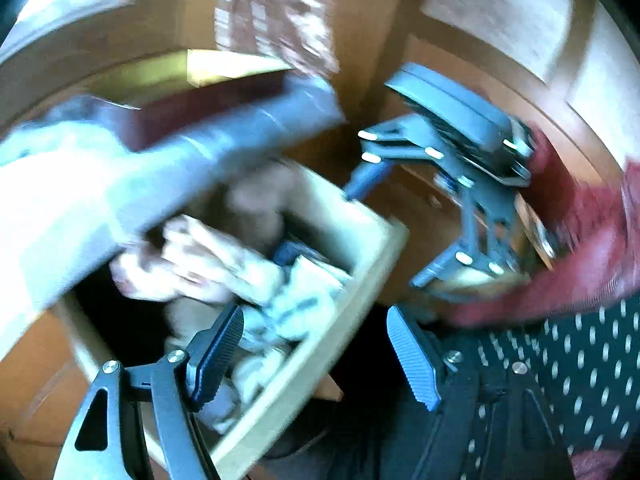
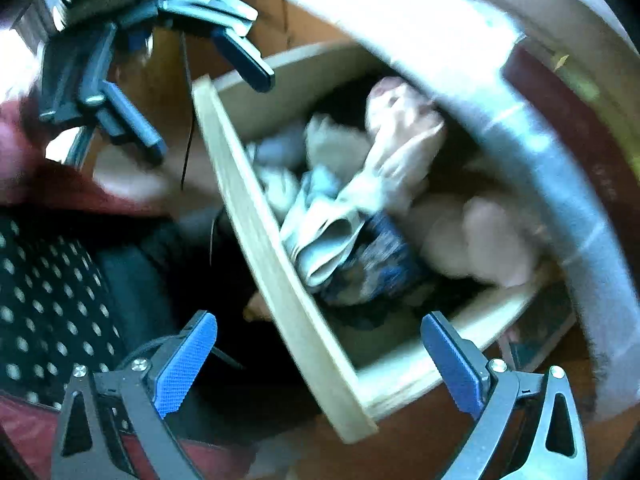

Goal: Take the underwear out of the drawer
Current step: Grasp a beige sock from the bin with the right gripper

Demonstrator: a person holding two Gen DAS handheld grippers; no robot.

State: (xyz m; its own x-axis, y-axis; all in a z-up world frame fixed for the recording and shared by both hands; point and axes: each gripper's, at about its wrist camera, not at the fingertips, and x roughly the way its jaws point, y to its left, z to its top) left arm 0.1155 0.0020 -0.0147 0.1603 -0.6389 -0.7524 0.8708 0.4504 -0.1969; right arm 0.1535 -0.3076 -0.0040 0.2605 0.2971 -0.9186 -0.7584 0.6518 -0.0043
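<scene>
In the open drawer (image 2: 280, 264) below both grippers lies the underwear (image 2: 332, 236), a loose heap of folded pale, pinkish and blue-patterned pieces; blur keeps us from counting them.

From the right wrist view, we see our right gripper (image 2: 320, 364) with its jaws spread wide and nothing between the blue pads (image 2: 184, 364). The drawer's pale front edge runs diagonally from about 11 o'clock down to 6 o'clock, passing between the two fingers. The underwear sits above the jaws, toward 12 to 1 o'clock of them, apart from both pads. A folded grey-white piece (image 2: 324, 248) lies nearest, just inside the front edge. At 10 to 11 o'clock in this view hangs our left gripper (image 2: 208, 108), outside the drawer.

From the left wrist view, the left gripper (image 1: 316, 356) is also released, its ribbed pads (image 1: 412, 360) standing well apart and holding nothing. The drawer (image 1: 360, 280) fills the lower left; its corner reaches between the fingers. The underwear (image 1: 224, 264) lies at 10 to 11 o'clock of the jaws, near the left pad, though we cannot tell whether that pad touches cloth. At 2 o'clock the right gripper (image 1: 384, 240) hovers open beside the drawer's far corner, clear of the clothes. A dotted dark garment (image 1: 580, 368) and red cloth (image 1: 592, 248) fill the right edge.
</scene>
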